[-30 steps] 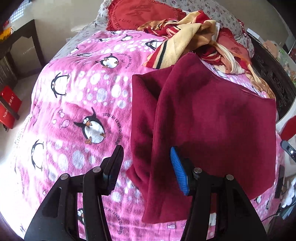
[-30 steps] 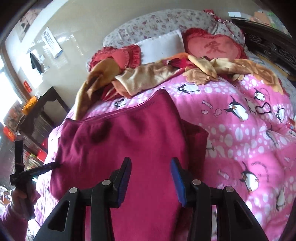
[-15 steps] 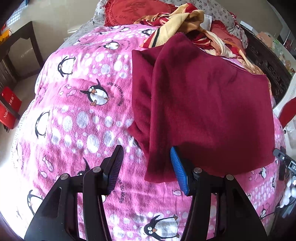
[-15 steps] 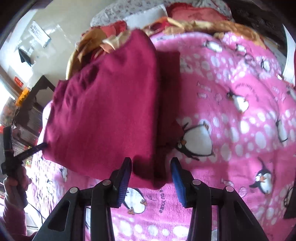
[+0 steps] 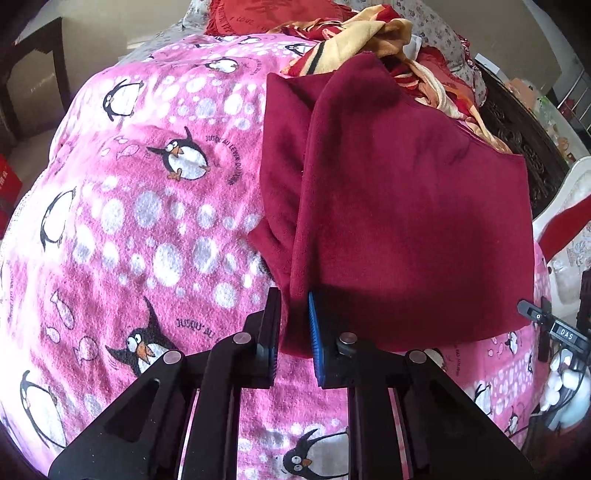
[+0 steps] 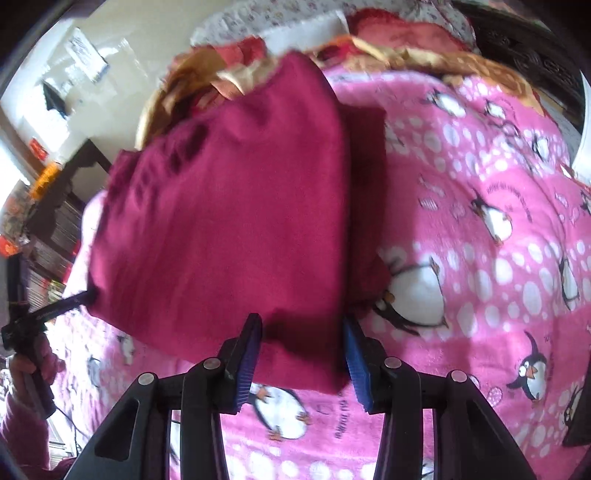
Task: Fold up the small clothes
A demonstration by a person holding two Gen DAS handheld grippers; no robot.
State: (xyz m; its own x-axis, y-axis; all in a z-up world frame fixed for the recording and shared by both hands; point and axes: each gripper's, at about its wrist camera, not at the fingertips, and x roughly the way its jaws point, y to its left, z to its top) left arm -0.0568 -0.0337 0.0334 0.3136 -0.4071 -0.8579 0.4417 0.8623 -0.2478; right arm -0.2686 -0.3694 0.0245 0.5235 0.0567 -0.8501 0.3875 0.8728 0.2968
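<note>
A dark red fleece garment [image 5: 399, 206] lies folded on the pink penguin blanket [image 5: 140, 206]. My left gripper [image 5: 294, 314] is shut on the garment's near left corner, with the cloth pinched between its pads. In the right wrist view the same garment [image 6: 236, 221] fills the middle. My right gripper [image 6: 303, 336] is open, its fingers straddling the garment's near edge by the folded corner. The left gripper [image 6: 79, 297] shows there at the garment's far left corner.
A heap of yellow and red clothes [image 5: 362, 40] and red cushions [image 5: 273, 14] lie at the head of the bed. Dark carved furniture [image 5: 524, 133] stands to the right. A dark table [image 5: 33, 70] stands at the far left.
Both grippers moved back to the garment's near edge. My left gripper closed on its corner. My right gripper stayed open and now straddles the edge.
</note>
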